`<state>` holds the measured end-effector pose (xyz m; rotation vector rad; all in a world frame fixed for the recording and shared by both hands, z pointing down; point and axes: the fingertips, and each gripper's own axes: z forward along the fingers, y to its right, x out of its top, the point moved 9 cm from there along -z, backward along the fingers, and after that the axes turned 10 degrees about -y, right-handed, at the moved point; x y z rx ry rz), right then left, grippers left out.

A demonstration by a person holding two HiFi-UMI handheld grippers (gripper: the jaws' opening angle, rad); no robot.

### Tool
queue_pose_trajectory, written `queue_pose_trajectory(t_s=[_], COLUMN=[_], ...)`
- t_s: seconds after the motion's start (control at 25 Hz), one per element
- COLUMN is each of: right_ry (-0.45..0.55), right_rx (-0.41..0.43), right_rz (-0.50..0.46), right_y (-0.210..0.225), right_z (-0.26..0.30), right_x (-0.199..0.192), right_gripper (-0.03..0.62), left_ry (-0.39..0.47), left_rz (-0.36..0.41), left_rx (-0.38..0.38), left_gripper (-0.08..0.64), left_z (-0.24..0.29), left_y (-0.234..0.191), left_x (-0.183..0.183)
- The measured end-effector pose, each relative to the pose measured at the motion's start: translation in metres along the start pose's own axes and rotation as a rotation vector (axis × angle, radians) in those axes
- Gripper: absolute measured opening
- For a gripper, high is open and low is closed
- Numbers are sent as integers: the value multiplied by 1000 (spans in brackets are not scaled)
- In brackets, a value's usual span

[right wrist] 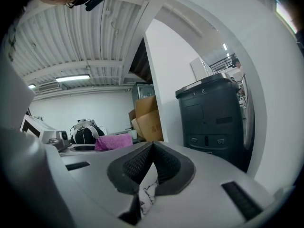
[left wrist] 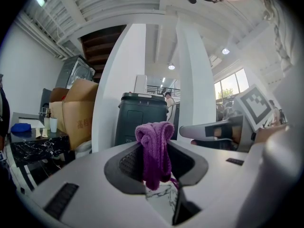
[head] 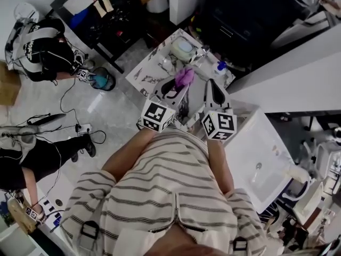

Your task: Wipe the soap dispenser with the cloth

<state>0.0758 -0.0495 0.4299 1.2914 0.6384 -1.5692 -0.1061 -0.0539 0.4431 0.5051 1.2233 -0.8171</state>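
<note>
My left gripper (head: pixel 180 85) is shut on a purple cloth (head: pixel 185 77), which hangs bunched between its pads in the left gripper view (left wrist: pixel 155 156). It is held above a small marble-topped table (head: pixel 152 71). A small white bottle with a blue top (head: pixel 219 67), possibly the soap dispenser, stands at the table's far right edge, apart from both grippers. My right gripper (head: pixel 212 84) hovers beside the left one; its jaws (right wrist: pixel 152 148) are shut with nothing between them. The cloth (right wrist: pixel 113 142) shows off to its left.
A round white container (head: pixel 184 49) sits on the table's far side. A white sink (head: pixel 261 159) lies to the right. A black bin (left wrist: pixel 142 118) and cardboard boxes (left wrist: pixel 78 108) stand ahead. On the floor at left are a backpack (head: pixel 45 49), cables and a crouching person (head: pixel 26 159).
</note>
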Motion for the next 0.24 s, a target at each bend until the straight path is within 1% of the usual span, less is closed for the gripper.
queue_pose_trajectory(t_s=[0.24], right_ry=[-2], right_rx=[0], right_rz=[3], right_y=[2], right_z=[0], right_x=[-1], right_gripper=[5], left_ry=[-2], left_rz=[2], left_rx=[3], left_gripper=[120], left_z=[1], left_y=[0], left_x=[-1])
